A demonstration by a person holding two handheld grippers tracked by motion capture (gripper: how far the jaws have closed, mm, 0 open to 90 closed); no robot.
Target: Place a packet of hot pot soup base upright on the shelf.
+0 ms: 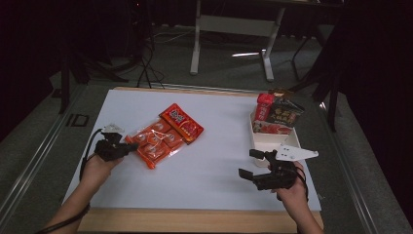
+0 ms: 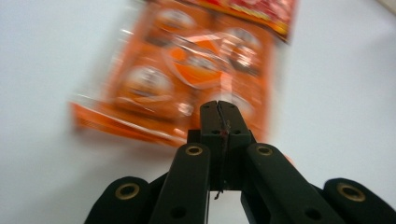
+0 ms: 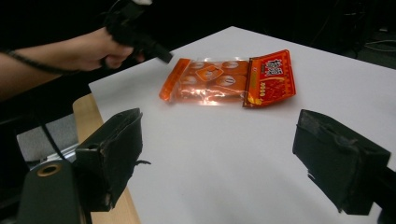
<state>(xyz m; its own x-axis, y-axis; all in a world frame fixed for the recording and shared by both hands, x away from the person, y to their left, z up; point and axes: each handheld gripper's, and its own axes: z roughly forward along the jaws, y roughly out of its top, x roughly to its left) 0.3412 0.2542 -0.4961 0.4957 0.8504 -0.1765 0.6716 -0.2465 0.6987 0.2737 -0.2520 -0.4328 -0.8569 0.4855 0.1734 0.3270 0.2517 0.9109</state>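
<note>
Snack packets lie on the white table (image 1: 204, 180): an orange packet (image 1: 155, 142) printed with round pieces, and a red packet (image 1: 182, 122) that overlaps its far end. In the high view both rest left of the table's middle, slanting from near left to far right.

The left gripper (image 1: 127, 147) sits just beside the near left corner of the orange packet, held by the person's left hand (image 1: 97, 163) at the table's left edge. In the left gripper view its two black jaws are pressed together with nothing between them, and the tips (image 2: 219, 112) stand in front of the blurred orange packet (image 2: 187, 74); whether they touch the wrapper cannot be told. The red packet (image 2: 252, 11) shows at the top of that view.

The right gripper (image 1: 251, 163) is held by the right hand (image 1: 292, 187) near the table's front right, well apart from the packets. Its jaws stand wide open and hold nothing; in the right gripper view they frame bare table, with the orange packet (image 3: 205, 79) and red packet (image 3: 271, 77) beyond, and the left gripper (image 3: 154, 49) near the orange packet's corner.

A white box (image 1: 272, 141) stands at the right side of the table, just beyond the right gripper, with several upright snack packs (image 1: 277, 114) in it.
</note>
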